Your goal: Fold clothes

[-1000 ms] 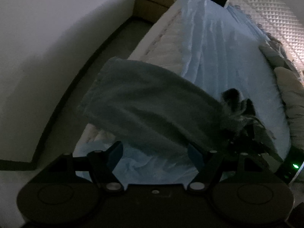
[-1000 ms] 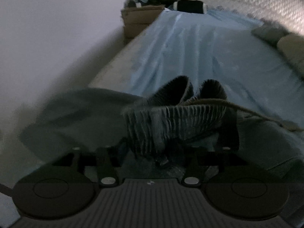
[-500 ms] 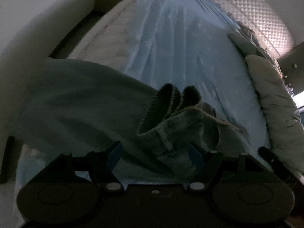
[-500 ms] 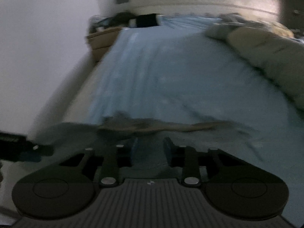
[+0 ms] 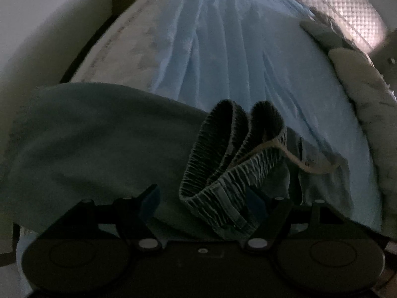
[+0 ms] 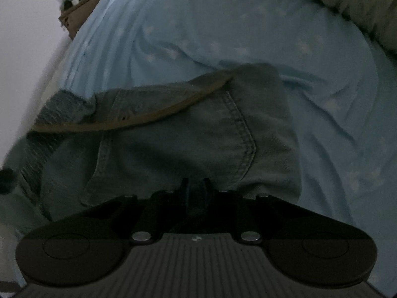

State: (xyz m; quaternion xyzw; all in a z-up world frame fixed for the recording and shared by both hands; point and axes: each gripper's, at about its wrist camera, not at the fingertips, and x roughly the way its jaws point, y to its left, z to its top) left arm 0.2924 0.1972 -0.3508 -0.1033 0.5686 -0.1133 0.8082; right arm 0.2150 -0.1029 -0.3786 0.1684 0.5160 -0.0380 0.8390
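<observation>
The jeans [image 6: 188, 134] lay on the bed [image 6: 322, 79], waistband [image 5: 223, 154] bunched at 12 o'clock of the spread left hand-held gripper [image 5: 202, 198]. The right hand-held gripper [image 6: 196, 188] pinched denim. Likely a fold was being set; next, flatten the waistband.

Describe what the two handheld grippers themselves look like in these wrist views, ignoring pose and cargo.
The left gripper has a smooth dark body with two round discs, silver pivot screws, black linkage arms and blue finger pads. The right gripper shares the discs, screws and black arms, but its centre plate is ribbed grey with a small mark. No cables, sleeves or hands show.
</observation>
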